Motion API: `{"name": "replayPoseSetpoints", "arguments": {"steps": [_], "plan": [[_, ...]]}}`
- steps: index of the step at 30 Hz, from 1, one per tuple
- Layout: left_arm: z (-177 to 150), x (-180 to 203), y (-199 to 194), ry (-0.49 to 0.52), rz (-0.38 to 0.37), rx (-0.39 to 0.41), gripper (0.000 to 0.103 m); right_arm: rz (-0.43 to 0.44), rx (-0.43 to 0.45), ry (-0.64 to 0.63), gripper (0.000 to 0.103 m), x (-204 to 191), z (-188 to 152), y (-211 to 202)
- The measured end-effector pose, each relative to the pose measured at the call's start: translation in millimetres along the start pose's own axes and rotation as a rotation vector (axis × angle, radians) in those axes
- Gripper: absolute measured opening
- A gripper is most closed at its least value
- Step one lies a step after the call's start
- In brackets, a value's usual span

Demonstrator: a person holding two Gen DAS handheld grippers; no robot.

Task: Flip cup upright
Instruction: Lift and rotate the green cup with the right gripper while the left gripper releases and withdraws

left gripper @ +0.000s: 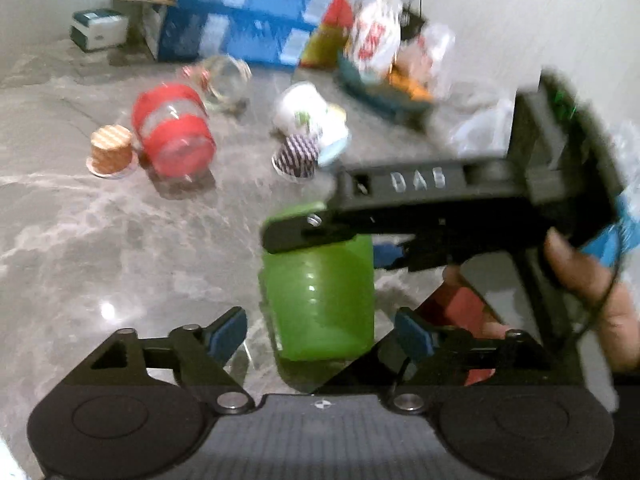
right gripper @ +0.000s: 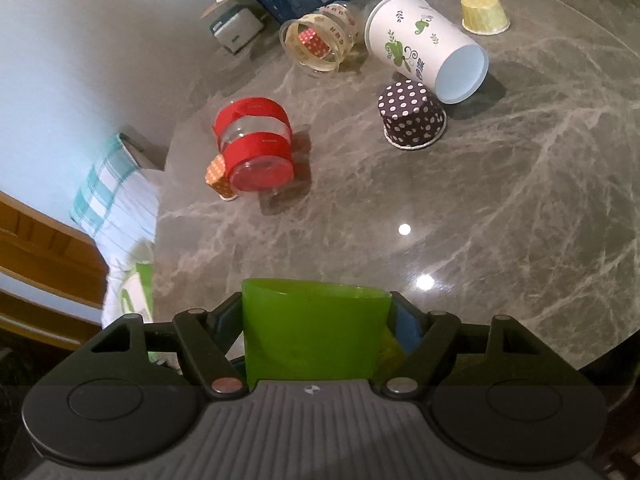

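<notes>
A green plastic cup (left gripper: 320, 292) hangs above the grey marble table (left gripper: 100, 232), gripped near its top by my right gripper (left gripper: 320, 236), which reaches in from the right. In the right wrist view the green cup (right gripper: 314, 332) sits between the pads with its open rim facing away, and the right gripper (right gripper: 316, 320) is shut on it. My left gripper (left gripper: 320, 336) is open, its blue pads (left gripper: 226, 334) on either side of the cup's lower part, apart from it.
On the table (right gripper: 500, 208) lie a red-taped clear jar (right gripper: 256, 148), a white floral paper cup (right gripper: 424, 46) on its side, a clear taped cup (right gripper: 320, 40), a polka-dot cup (right gripper: 412, 120) upside down, an orange cup (right gripper: 218, 178) and a yellow cup (right gripper: 484, 12). Blue boxes (left gripper: 248, 12) and bags stand at the back.
</notes>
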State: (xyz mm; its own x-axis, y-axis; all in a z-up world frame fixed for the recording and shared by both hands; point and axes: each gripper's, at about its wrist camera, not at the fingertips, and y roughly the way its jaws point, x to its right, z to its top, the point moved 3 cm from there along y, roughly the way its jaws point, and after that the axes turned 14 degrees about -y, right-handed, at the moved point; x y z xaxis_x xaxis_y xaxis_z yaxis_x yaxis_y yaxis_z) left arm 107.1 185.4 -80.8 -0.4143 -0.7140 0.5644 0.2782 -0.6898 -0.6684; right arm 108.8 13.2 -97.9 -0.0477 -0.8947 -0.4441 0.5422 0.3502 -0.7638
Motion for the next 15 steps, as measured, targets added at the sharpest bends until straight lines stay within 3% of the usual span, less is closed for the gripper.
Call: {"name": "replayPoseSetpoints", "arguments": {"steps": [5,15], "plan": [[0.1,-7.6,-34.4,0.04,-0.013,0.167,0.097,-0.017,0.043,-0.027,0.075,-6.0,0.7,-6.3],[0.2,-25.6,-54.8,0.066,0.061,0.256,0.097,-0.148,0.302,-0.153,0.075,-25.8,-5.0,-45.0]]}}
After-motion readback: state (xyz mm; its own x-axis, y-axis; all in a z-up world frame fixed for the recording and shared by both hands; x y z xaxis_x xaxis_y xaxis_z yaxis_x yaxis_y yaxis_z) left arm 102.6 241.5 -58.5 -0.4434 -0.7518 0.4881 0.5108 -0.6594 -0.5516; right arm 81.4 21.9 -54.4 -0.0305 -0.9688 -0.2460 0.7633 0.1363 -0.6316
